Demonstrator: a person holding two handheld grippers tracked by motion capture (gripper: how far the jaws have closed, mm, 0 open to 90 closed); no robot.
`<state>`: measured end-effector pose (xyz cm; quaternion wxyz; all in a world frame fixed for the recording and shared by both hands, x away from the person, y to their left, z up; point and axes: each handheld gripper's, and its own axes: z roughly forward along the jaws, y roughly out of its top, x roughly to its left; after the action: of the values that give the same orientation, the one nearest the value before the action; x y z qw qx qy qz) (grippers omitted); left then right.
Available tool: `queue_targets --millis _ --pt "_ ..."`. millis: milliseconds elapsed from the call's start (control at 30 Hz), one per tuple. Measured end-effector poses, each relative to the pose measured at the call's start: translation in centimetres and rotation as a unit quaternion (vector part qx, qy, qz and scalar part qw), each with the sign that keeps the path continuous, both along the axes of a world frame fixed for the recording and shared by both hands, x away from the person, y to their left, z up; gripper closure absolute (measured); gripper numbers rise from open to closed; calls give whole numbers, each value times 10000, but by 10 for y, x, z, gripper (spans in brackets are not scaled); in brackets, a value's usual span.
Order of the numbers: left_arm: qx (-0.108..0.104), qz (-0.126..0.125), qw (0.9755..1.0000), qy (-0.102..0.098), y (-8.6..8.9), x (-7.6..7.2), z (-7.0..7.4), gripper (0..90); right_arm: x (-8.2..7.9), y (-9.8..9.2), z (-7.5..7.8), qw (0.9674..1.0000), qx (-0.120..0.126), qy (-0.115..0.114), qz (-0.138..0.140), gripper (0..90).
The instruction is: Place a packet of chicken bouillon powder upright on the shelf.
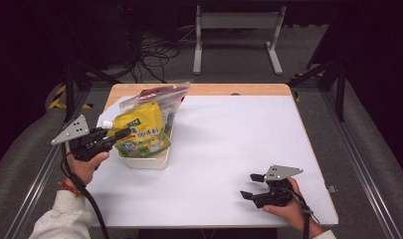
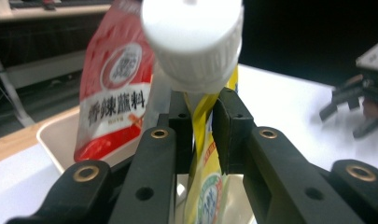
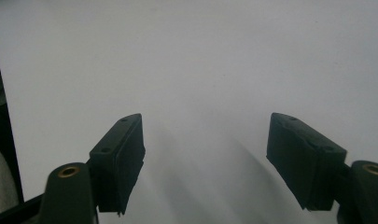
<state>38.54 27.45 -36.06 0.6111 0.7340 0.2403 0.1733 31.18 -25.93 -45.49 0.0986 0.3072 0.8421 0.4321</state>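
A dark room surrounds a counter (image 1: 229, 149) with a white top and a wooden strip along its far edge; cables lie on the grey floor beyond it, near the white legs of another stand (image 1: 236, 35).

On the left part of the counter sits a cream tub (image 1: 144, 160). A yellow pouch (image 1: 142, 130) with a white screw cap (image 1: 106, 124) stands upright in it, leaning a little toward the left. Behind the yellow pouch, in the same tub, stands a red pouch (image 2: 114, 93) with white lettering on its label, and a clear plastic bag (image 1: 174, 97) seems to rise around its top, though the high view is too coarse to be sure.

The left tool (image 1: 120, 133) reaches in level from the left side, held by a hand whose grey sleeve comes up from the bottom corner. In the left gripper view its two black jaws stand on either side of the thin neck of the yellow pouch, just under the cap (image 2: 192, 44). The gap between them is narrow, and the pouch's edge runs through it. The left-hand pad lies against the film, while a thin slit shows beside the other pad, so the grip looks loose rather than firmly clamped.

The right tool (image 1: 251, 186) rests low over the bare white surface near the front right corner, well apart from the tub. Its jaws stand wide apart with nothing between them.
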Motion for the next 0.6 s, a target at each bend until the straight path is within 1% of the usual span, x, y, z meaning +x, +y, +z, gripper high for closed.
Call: queue_targets --millis 67,100,133,167,200,233,267,300,333,367,400,433,500,567,600 --pt "39 -19 10000 -54 -1 -2 5 840 0 0 0 10000 -12 -1 3 273" --pt "119 -31 9999 -93 -2 -4 8 860 0 0 0 10000 -12 7 7 273" --pt "198 -20 9997 -130 -2 -6 11 867 0 0 0 10000 -10 4 9 273" --pt "209 -53 9997 -148 -2 -6 13 871 0 0 0 10000 -6 2 5 273" --pt "274 -86 9995 -135 -2 -8 17 873 0 0 0 10000 -3 6 5 273" --pt "336 -62 9994 -111 -2 -8 19 876 0 -1 0 10000 10 16 4 273" --pt "372 -74 9993 -64 -2 -8 20 878 0 -1 0 10000 10 20 -4 273" --pt "459 -85 9989 -24 -2 -7 20 879 0 -1 0 10000 10 26 -9 273" --pt "530 -5 9986 -18 -3 -7 20 880 0 0 -1 10000 -3 34 -10 273" --pt "552 51 9985 4 -3 -7 21 882 0 0 -1 10000 -13 36 -2 273" --pt "664 34 9978 58 -5 -7 21 885 0 0 -1 10000 -16 35 3 272" --pt "747 35 9972 63 -7 -7 21 885 0 0 -1 10000 -12 44 13 272" --pt "850 25 9963 94 -10 -6 21 886 0 0 -1 10000 -17 35 9 271" --pt "879 99 9960 117 -12 -5 19 885 1 0 -1 10000 -10 42 -2 271" --pt "962 104 9952 124 -14 -5 18 886 1 0 -1 10000 -14 36 -5 271"
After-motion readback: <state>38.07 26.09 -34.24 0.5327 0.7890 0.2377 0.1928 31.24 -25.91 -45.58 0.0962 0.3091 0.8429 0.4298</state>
